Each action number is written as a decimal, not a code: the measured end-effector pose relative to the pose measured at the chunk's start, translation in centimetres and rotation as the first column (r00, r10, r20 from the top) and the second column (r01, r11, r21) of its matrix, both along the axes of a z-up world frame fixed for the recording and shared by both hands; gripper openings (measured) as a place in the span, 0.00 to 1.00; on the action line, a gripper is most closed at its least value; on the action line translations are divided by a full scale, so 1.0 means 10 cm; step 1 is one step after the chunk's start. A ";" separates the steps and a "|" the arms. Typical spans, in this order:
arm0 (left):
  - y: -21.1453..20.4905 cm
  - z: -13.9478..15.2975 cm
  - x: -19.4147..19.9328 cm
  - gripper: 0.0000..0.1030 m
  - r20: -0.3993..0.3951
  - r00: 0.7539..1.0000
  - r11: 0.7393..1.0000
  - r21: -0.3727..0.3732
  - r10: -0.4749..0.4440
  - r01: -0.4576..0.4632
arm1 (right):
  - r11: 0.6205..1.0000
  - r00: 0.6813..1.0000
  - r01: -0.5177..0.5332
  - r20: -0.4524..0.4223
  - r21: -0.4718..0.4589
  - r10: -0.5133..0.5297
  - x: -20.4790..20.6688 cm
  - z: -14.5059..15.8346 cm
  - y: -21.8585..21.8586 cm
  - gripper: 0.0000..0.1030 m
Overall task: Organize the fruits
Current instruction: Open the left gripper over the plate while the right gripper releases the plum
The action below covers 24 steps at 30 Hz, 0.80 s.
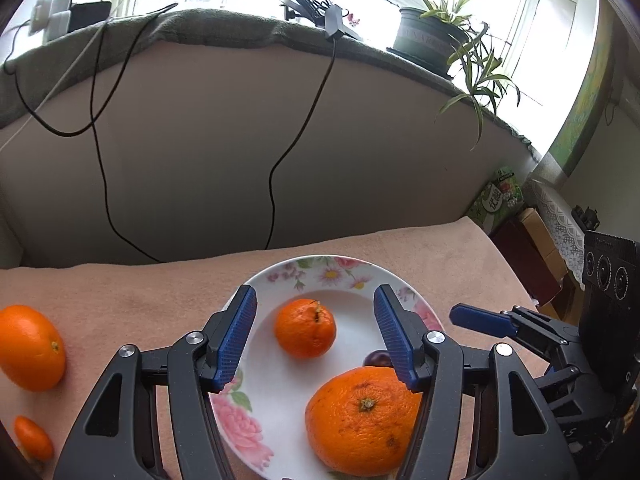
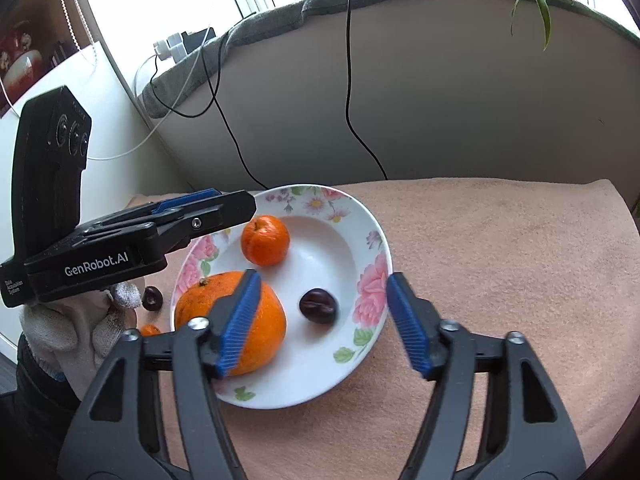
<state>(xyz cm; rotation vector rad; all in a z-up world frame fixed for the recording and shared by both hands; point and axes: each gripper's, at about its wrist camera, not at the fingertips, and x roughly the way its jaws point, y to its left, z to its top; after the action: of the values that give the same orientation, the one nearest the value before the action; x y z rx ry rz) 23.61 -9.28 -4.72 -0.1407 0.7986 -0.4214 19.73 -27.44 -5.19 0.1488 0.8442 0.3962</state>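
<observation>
Your left tool [image 1: 316, 332] hangs with jaws apart, gripping nothing, over the white flower-rimmed plate [image 1: 344, 268] on the peach-clothed desk [image 1: 140, 300]. Your right tool [image 2: 320, 316] gapes empty too. Inside the plate sit a large orange [image 1: 360, 420], a small tangerine [image 1: 305, 328] and a dark plum [image 2: 319, 306]; another orange [image 1: 30, 348] lies left.
</observation>
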 end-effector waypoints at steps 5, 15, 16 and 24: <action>0.11 0.06 -0.03 0.59 0.011 1.000 0.999 -0.012 0.030 -0.030 | 0.999 1.000 0.015 0.001 0.048 -0.015 -0.01 0.05 -0.06 0.76; 0.24 0.19 -0.21 0.59 0.039 0.998 0.999 -0.016 0.049 -0.048 | 0.998 0.999 0.033 0.025 0.052 -0.034 -0.16 0.16 -0.08 0.76; 0.26 0.19 -0.24 0.59 0.042 0.998 0.999 -0.015 0.051 -0.051 | 0.998 0.999 0.033 0.026 0.053 -0.034 -0.17 0.17 -0.08 0.76; 0.35 0.27 -0.44 0.61 0.056 0.996 0.998 -0.019 0.064 -0.063 | 0.998 0.998 0.037 0.043 0.057 -0.039 -0.33 0.27 -0.02 0.84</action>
<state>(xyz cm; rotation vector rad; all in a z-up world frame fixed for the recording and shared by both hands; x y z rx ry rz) 19.24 -5.79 -2.03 -0.1692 0.7328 -0.3706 16.46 -27.60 -2.52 0.2068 0.7862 0.3865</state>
